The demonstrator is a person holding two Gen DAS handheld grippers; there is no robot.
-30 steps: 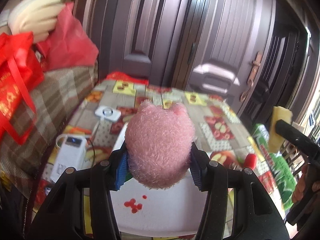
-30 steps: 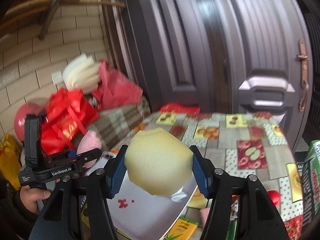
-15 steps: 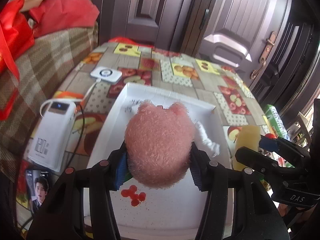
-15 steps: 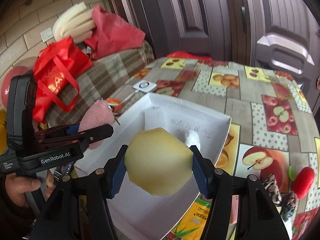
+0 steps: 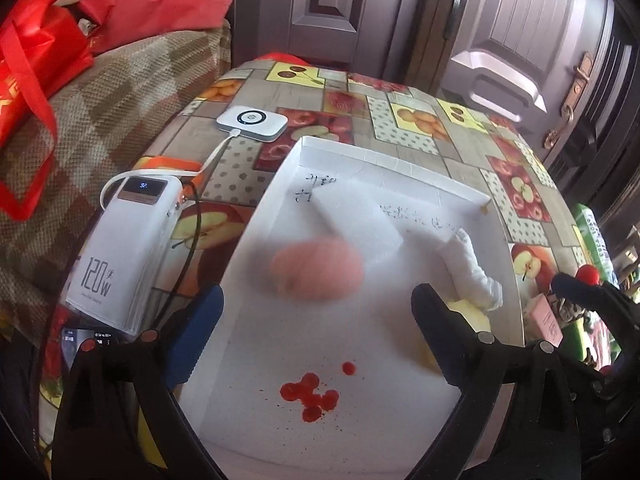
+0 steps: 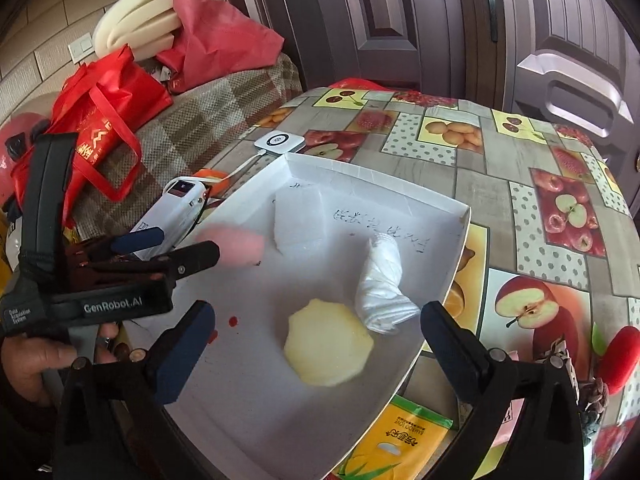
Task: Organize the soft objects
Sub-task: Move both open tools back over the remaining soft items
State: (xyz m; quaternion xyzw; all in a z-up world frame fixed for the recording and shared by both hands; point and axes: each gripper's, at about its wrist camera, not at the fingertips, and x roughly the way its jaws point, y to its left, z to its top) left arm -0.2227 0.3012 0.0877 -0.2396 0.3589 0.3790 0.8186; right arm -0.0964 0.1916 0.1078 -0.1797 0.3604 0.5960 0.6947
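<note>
A white tray (image 5: pixel 384 160) lies on the fruit-pattern table. My left gripper (image 5: pixel 316 304) is open; the pink plush (image 5: pixel 316 270), blurred, is free of the fingers and over the tray floor. It also shows in the right wrist view (image 6: pixel 236 246). My right gripper (image 6: pixel 316 320) is open above the yellow sponge (image 6: pixel 328 346), which lies in the tray (image 6: pixel 400 188). A rolled white cloth (image 6: pixel 382 280) and a white foam block (image 6: pixel 298 220) also lie in the tray.
A white power bank (image 5: pixel 124 248) and a small white charger (image 5: pixel 252 122) sit left of the tray. A checked sofa with red bags (image 6: pixel 104 96) is at the left. A red plush (image 6: pixel 618 354) and a yellow packet (image 6: pixel 404 436) lie by the tray's right side.
Both grippers opened. The pink plush left the left fingers and dropped toward the tray; the yellow sponge left the right fingers and now lies in the tray.
</note>
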